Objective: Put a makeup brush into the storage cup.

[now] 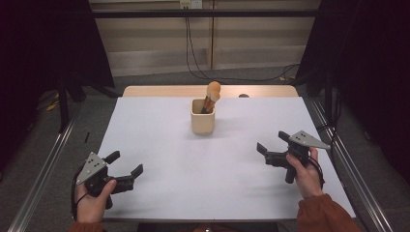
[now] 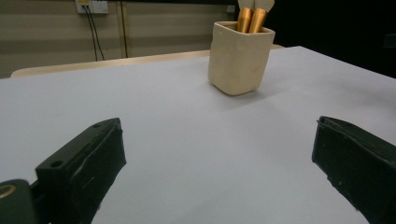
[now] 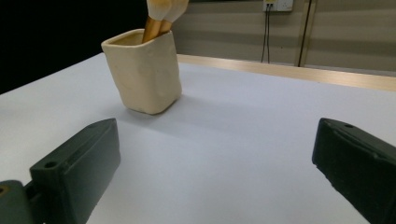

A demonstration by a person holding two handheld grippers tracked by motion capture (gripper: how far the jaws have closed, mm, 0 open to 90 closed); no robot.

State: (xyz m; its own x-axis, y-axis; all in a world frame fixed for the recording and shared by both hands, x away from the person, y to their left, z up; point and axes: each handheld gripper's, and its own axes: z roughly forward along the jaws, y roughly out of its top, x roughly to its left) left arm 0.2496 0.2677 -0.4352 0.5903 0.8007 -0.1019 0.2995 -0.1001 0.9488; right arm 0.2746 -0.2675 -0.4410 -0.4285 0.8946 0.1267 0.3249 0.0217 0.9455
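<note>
Approach pending: both tools, left (image 1: 126, 170) and right (image 1: 272, 146), gape empty; cup (image 1: 202, 117) with brushes (image 1: 212, 94) stands ahead, requiring a reach.

The cup (image 1: 202, 122) is plain cream, without pattern, a shade darker inside its mouth. The brushes (image 1: 212, 96) in it have shiny golden-orange handles and pale tan-white heads. The surface (image 1: 203, 164) is a flat, unmarked pale grey-white sheet, with a strip of light wood showing along its far edge. The left hand-held gripper (image 1: 128, 170) is black, topped by a light grey plate dotted with small dark holes; the right hand-held gripper (image 1: 270, 145) is black too, with the same grey plate. The sleeve (image 1: 324, 212) is rust orange. The floor (image 1: 48, 159) is dull grey, the back wall beige, crossed by black cables, and the side curtains are black.
</note>
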